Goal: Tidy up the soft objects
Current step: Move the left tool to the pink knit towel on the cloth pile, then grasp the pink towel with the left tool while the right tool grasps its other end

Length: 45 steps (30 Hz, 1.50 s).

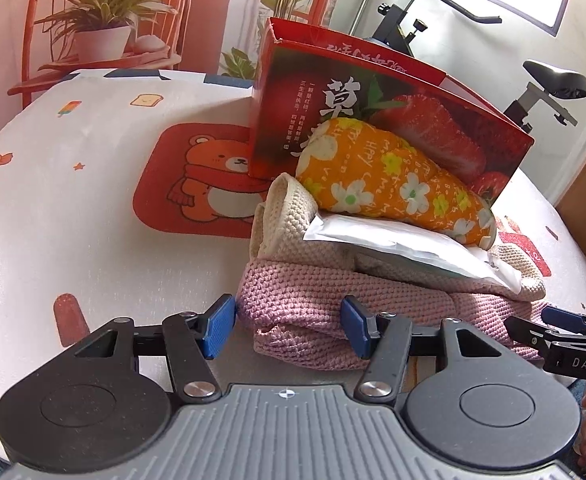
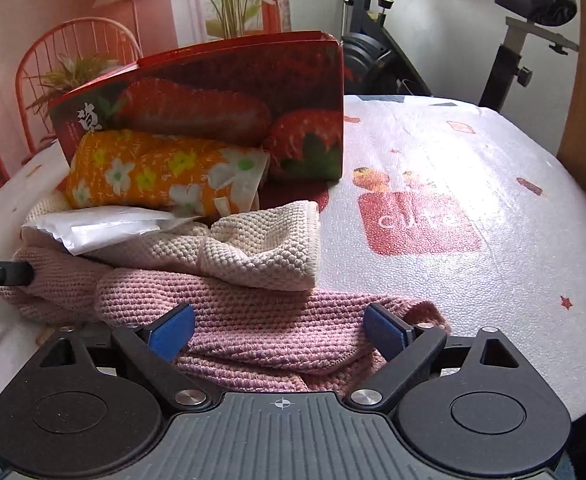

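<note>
Pink knitted cloth (image 1: 325,312) is sitting between both my spread grippers (image 1: 289,326) (image 2: 279,330), unpinched; I'm lining up a lift toward the box (image 1: 373,120) at twelve o'clock.

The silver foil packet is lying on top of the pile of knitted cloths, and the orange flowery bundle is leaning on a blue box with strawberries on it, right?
Almost. The box behind the orange flowery bundle is red, not blue, as the left wrist view shows. The silver foil packet does lie on the knitted cloths.
</note>
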Tool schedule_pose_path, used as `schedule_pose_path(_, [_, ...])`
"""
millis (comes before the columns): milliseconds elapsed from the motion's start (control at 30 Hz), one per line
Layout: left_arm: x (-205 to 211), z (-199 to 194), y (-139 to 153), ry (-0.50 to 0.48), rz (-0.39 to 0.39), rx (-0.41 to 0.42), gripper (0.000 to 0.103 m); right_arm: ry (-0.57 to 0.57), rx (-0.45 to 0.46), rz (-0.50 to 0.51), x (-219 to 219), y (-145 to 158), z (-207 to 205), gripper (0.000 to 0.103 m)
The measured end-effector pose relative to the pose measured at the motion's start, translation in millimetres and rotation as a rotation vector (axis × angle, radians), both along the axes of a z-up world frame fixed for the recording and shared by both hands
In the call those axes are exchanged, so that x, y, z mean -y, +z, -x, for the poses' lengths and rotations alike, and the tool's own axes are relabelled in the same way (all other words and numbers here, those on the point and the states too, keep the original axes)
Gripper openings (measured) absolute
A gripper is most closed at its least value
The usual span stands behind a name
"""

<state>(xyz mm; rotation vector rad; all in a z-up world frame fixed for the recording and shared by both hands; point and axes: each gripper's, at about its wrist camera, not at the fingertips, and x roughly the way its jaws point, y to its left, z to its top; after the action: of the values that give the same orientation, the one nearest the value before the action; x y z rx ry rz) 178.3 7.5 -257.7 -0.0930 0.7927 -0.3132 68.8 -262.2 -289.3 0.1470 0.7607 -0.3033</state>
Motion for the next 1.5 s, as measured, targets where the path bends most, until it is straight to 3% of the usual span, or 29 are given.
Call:
schedule_pose_path(300, [5, 1, -2, -0.041, 0.016, -0.005, 0.06, 0.012, -0.003, 0.02, -3, -1, -1, 0.096])
schedule_pose_path(567, [15, 4, -5, -0.082, -0.034, -0.003, 0.038, 0.015, -0.006, 0.011, -2, -2, -2, 0.102])
schedule_pose_path(1500, [17, 4, -6, -0.09, -0.053, -0.004, 0.038, -0.007, -0.008, 0.019, -6, -3, -2, 0.103])
